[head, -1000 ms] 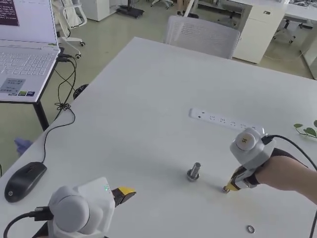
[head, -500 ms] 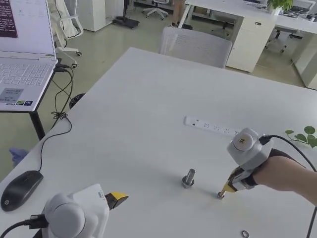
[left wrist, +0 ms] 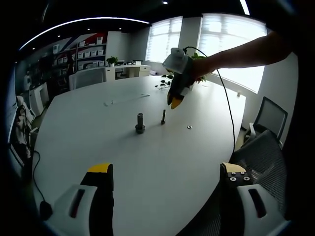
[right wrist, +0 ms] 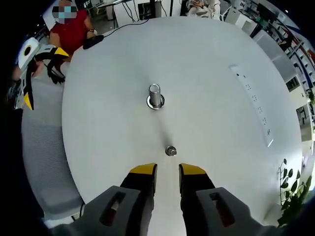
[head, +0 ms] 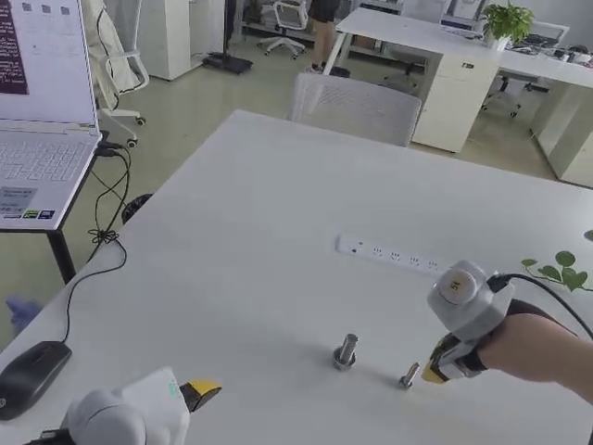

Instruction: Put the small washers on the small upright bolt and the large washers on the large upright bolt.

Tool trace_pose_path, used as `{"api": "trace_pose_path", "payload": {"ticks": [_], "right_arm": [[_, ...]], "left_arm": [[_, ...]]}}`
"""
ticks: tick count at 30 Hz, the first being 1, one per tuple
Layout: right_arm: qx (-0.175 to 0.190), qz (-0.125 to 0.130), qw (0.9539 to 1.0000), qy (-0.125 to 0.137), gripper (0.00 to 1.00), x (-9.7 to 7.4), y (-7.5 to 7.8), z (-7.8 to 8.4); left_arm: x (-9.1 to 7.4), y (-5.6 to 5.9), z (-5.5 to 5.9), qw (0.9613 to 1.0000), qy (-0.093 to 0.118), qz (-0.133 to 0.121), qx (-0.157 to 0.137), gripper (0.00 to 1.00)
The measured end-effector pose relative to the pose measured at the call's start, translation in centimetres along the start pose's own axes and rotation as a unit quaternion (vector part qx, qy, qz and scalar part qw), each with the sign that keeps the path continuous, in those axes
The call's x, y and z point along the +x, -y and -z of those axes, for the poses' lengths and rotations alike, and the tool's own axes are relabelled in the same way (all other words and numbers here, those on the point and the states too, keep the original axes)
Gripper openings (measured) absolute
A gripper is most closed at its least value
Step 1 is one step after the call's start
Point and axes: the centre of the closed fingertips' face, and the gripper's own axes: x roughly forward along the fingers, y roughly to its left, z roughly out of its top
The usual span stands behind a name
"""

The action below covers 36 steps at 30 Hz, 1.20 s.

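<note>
The right gripper [right wrist: 167, 169] holds its fingers slightly parted, grasping nothing; the small bolt [right wrist: 171, 150] stands on the surface [right wrist: 211, 73] just beyond their tips, the large bolt [right wrist: 155, 96] farther ahead; the left gripper [left wrist: 167, 169] has its fingers spread wide and empty; a washer [left wrist: 189, 127] lies well ahead of them.

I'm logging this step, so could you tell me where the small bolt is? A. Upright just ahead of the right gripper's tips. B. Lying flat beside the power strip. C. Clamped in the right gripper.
A: the small bolt stands free just beyond the right gripper, whose jaws are apart and empty.
</note>
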Motion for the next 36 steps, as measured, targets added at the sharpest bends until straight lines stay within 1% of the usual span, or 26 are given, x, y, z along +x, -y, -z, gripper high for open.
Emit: {"api": "trace_pose_path", "payload": {"ticks": [6, 10, 15, 18, 22, 28, 32, 36], "right_arm": [[0.007, -0.001, 1.0, 0.002, 0.2, -0.4, -0.3, 0.9], [0.017, -0.002, 0.9998, 0.0, 0.2, -0.6, -0.7, 2.0], [0.024, -0.004, 0.9997, -0.004, 0.2, -0.9, -1.3, 3.2], [0.028, -0.005, 0.9996, -0.009, 0.2, -0.8, -1.4, 4.0], [0.036, -0.008, 0.9992, -0.012, 0.2, -0.8, -2.0, 5.0], [0.048, -0.01, 0.9987, -0.016, 0.21, -0.7, -2.7, 6.4], [0.053, -0.012, 0.9983, -0.019, 0.21, -0.5, -2.9, 7.1], [0.058, -0.014, 0.998, -0.018, 0.21, -0.4, -3.3, 7.4]], "left_arm": [[0.2, 0.2, 0.1, 1.0, -0.002, 0.003, 0.0, 0.89], [0.3, 0.3, -0.1, 1.0, -0.004, 0.006, 0.003, 0.89], [0.3, 0.1, -0.3, 1.0, -0.002, 0.005, 0.002, 0.89], [0.4, 0.0, -0.2, 1.0, -0.002, 0.004, 0.001, 0.89], [0.5, -0.1, 0.0, 1.0, -0.003, 0.004, -0.001, 0.88], [0.7, -0.1, -0.1, 1.0, -0.003, 0.006, -0.001, 0.88], [0.8, -0.1, -0.2, 1.0, -0.002, 0.008, -0.001, 0.88], [0.9, -0.1, -0.4, 1.0, -0.001, 0.008, -0.001, 0.88]]}}
